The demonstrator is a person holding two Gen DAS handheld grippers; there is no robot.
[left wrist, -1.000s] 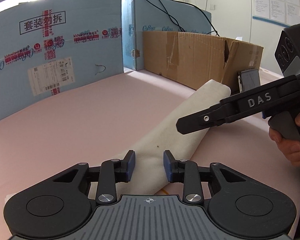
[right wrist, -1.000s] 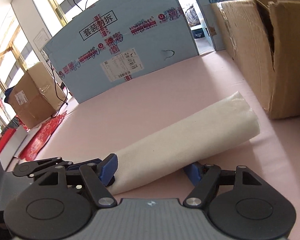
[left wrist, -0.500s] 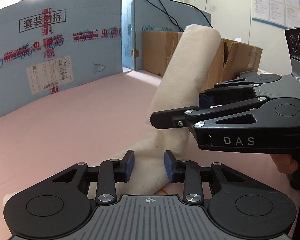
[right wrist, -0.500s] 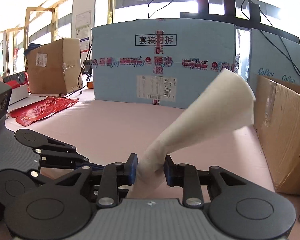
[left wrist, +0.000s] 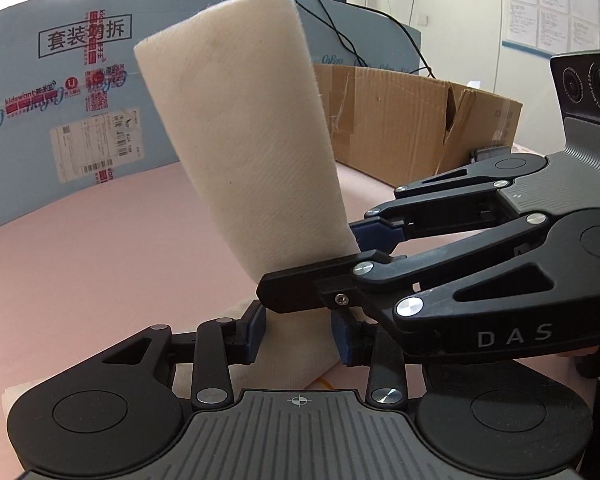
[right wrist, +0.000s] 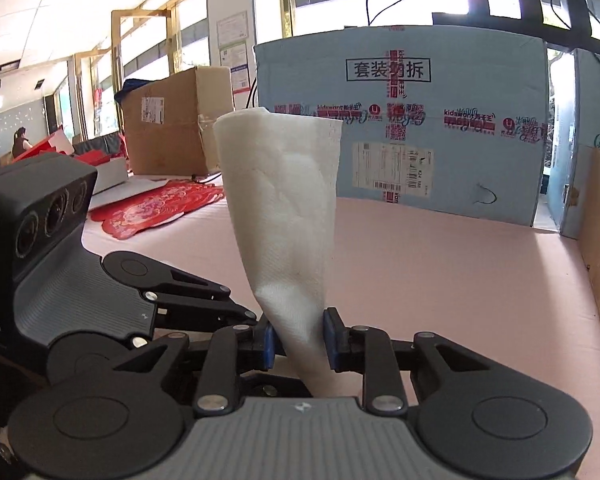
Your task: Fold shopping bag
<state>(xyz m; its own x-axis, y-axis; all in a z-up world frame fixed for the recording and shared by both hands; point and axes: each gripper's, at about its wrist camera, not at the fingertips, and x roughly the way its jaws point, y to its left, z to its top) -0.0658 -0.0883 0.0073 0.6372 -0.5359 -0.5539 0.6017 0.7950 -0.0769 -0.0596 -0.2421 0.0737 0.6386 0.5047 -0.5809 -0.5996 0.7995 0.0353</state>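
The cream cloth shopping bag (left wrist: 252, 152) is folded into a long strip. Its near end lies on the pink table between the pads of my left gripper (left wrist: 298, 334), which is shut on it. My right gripper (right wrist: 298, 338) is shut on the bag (right wrist: 288, 216) further along and holds the free end standing upright above the table. In the left wrist view the right gripper (left wrist: 340, 256) comes in from the right, just above and in front of my left fingers. In the right wrist view the left gripper (right wrist: 236, 320) lies low at the left, close to my fingers.
A blue printed cardboard panel (left wrist: 52, 100) stands across the back of the pink table (left wrist: 80, 280). An open brown cardboard box (left wrist: 412, 120) stands at the back right. Another brown box (right wrist: 172, 120) and red paper items (right wrist: 152, 212) lie far left.
My right gripper closed on the bag's middle, lifted the far end off the table and swung it upright toward my left gripper. The left gripper has stayed put on the near end.
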